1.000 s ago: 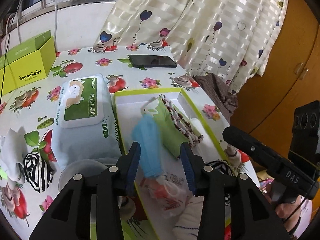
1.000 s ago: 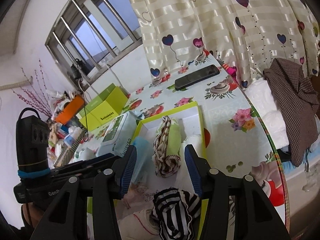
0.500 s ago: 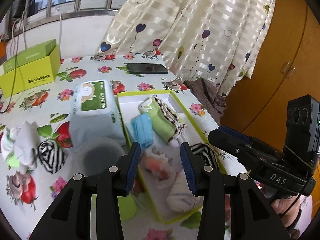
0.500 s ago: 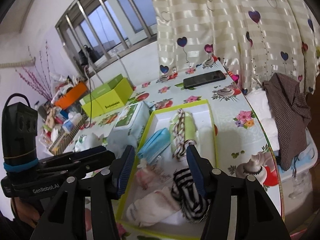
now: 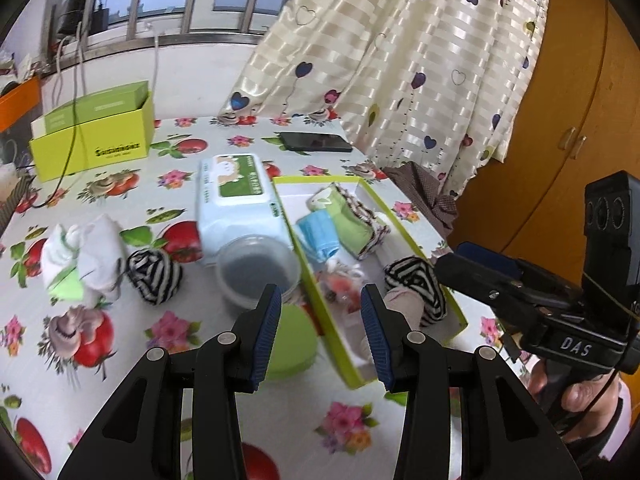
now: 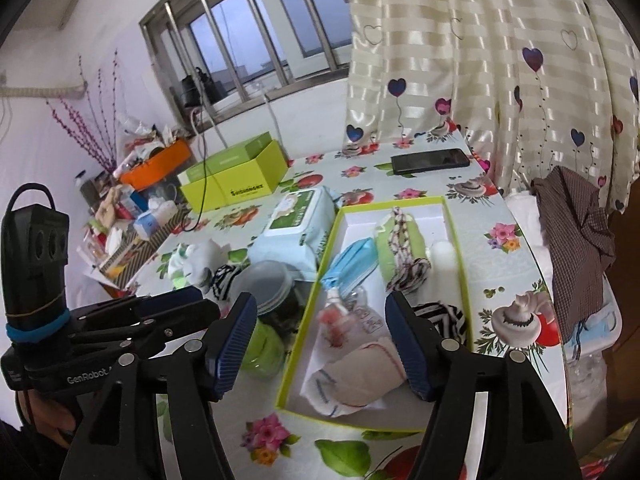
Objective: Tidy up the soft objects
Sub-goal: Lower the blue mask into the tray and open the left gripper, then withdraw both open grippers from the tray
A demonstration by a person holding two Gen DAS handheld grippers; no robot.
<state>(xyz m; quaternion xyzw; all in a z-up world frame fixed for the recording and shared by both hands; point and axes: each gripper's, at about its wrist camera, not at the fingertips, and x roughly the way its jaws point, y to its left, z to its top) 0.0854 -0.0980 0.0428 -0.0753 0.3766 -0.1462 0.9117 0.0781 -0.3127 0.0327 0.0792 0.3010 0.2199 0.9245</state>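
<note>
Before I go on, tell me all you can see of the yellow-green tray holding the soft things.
The tray is a shallow rectangular box lid, seemingly cardboard, with a lime rim and white floor, lying flat on the floral tablecloth beside the wipes pack. Inside lie a blue mask, green socks, a striped roll and pale cloths; it looks nearly full.

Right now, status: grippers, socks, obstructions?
Left gripper open, empty; right gripper opening, empty. Tray holds rolled socks; striped sock and white socks lie outside it. Plastic tub sits between.
</note>
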